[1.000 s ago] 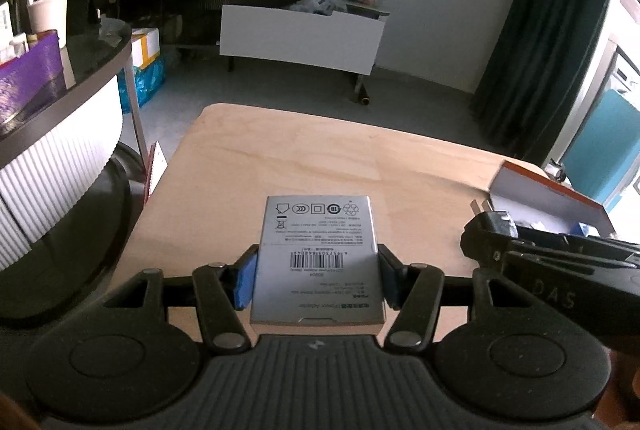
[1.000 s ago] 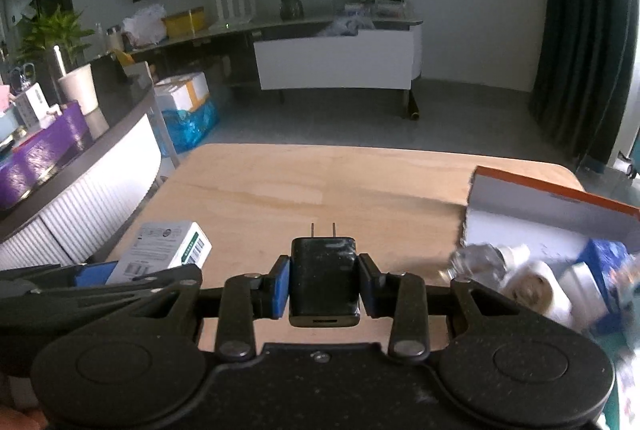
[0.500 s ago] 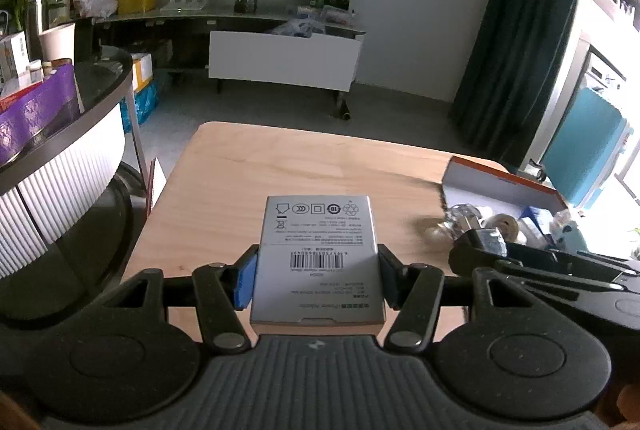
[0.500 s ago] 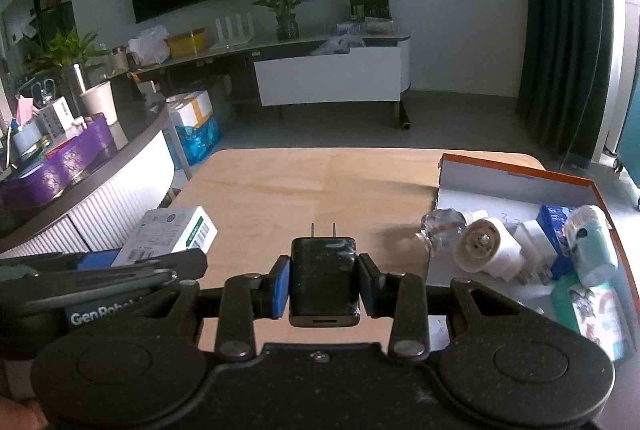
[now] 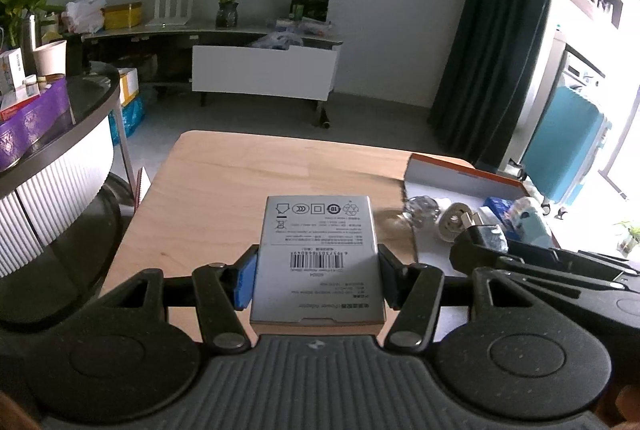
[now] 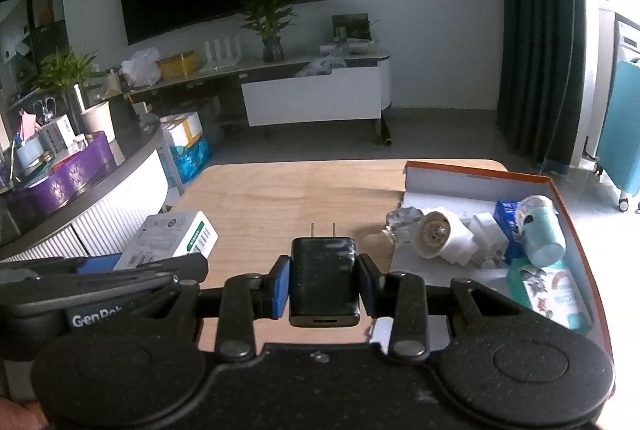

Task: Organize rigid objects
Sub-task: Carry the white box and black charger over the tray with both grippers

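Two items are in your grip above the counter (image 5: 280, 166): your left gripper (image 5: 318, 272) clamps a white adapter box (image 5: 318, 250), your right gripper (image 6: 323, 280) clamps a black plug-in charger (image 6: 323, 278). At the counter's right edge the orange-rimmed box (image 6: 472, 176) already holds several small items. Judging by that, both of yours are left to drop in.

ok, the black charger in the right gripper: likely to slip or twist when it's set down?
The charger looks like a rigid block, so it probably won't flex. Its glossy sides between the blue pads could slip. Laid flat it should rest stable; stood on its prongs it would likely tip.
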